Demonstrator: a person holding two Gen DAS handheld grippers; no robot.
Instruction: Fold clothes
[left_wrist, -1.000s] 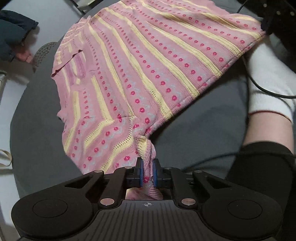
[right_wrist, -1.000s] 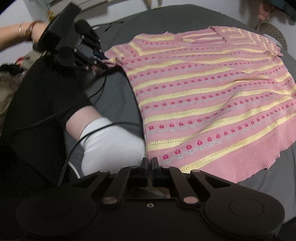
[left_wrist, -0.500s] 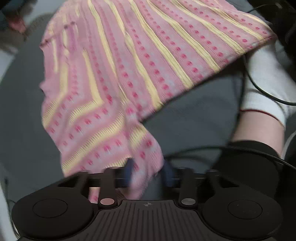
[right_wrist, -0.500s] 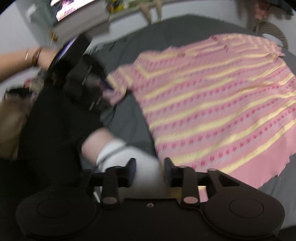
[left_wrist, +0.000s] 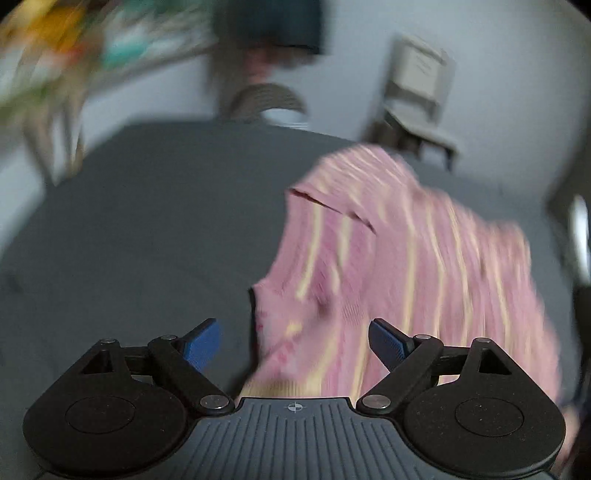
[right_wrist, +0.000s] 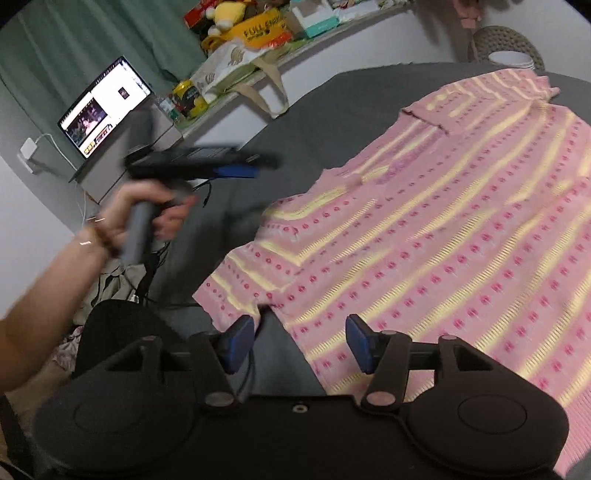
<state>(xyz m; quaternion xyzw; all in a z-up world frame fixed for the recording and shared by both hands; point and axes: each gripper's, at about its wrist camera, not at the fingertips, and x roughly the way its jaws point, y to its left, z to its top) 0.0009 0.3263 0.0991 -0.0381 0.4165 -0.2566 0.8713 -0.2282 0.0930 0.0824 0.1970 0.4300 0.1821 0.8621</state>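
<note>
Since the earlier frames, both tongs had let go: the left tongs (left_wrist: 295, 341), which had pinched a bunched sleeve of the sweater (right_wrist: 424, 236), stood wide open and empty, and the right tongs (right_wrist: 301, 345), previously closed, were likewise spread with nothing between the blue pads (right_wrist: 240, 341). Left view was heavily blurred by motion. Nearest the right tongs, the sweater's sleeve edge lay just ahead of the left pad, not gripped. The pink, yellow-striped sweater lay spread across the dark grey worktop (right_wrist: 332, 107), extending to the far right. To the left, a hand (right_wrist: 147, 218) held the left unit's handle above the worktop, apart from the garment. Beyond, a lit laptop (right_wrist: 105, 107) stood by a green curtain, with a tote bag (right_wrist: 240, 70) and clutter on a shelf. A woven chair (right_wrist: 506, 46) stood at the far edge.
</note>
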